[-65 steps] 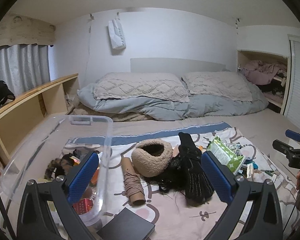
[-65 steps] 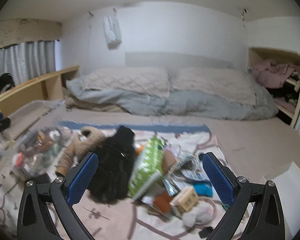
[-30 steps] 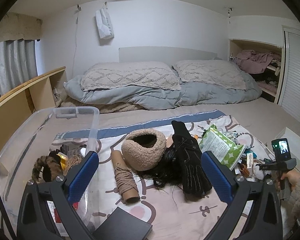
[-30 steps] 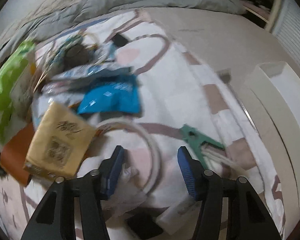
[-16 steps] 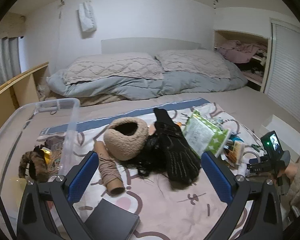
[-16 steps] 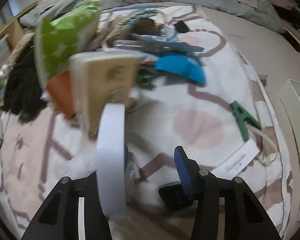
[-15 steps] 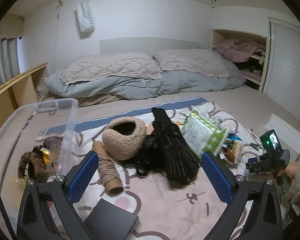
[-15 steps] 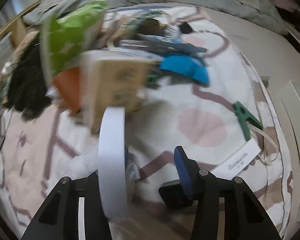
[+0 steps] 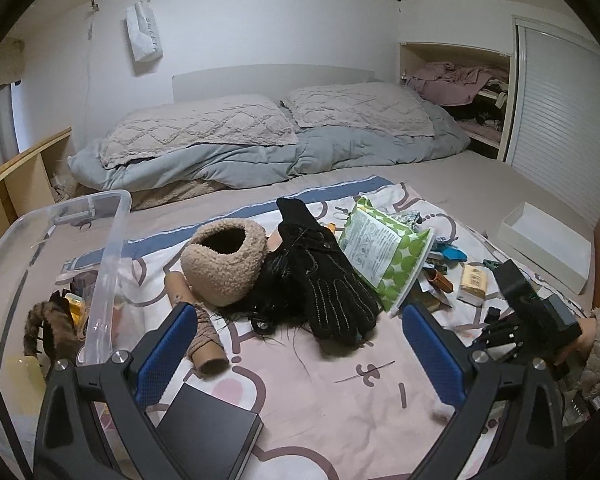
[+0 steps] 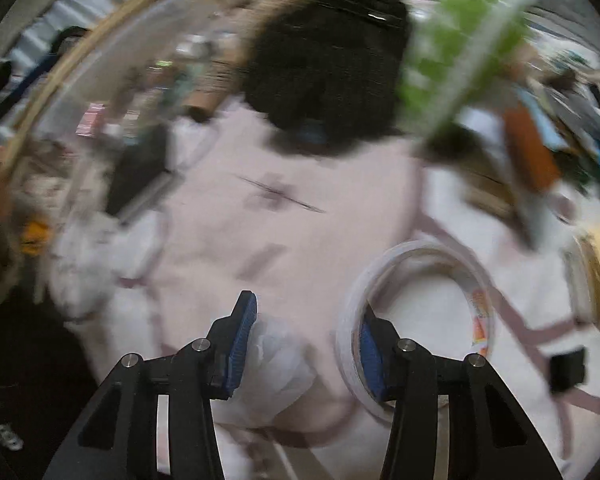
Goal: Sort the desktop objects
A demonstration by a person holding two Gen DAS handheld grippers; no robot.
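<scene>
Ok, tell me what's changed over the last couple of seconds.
The right gripper dropped onto the clutter. Its fingers have just been closing on the white tape roll and a crumpled white wad, and it swung them toward the black glove. The left gripper stays open; the clear bin has not moved.

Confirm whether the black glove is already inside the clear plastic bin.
No: the black glove lies on the patterned sheet beside the fuzzy tan hat, well to the right of the clear plastic bin.
</scene>
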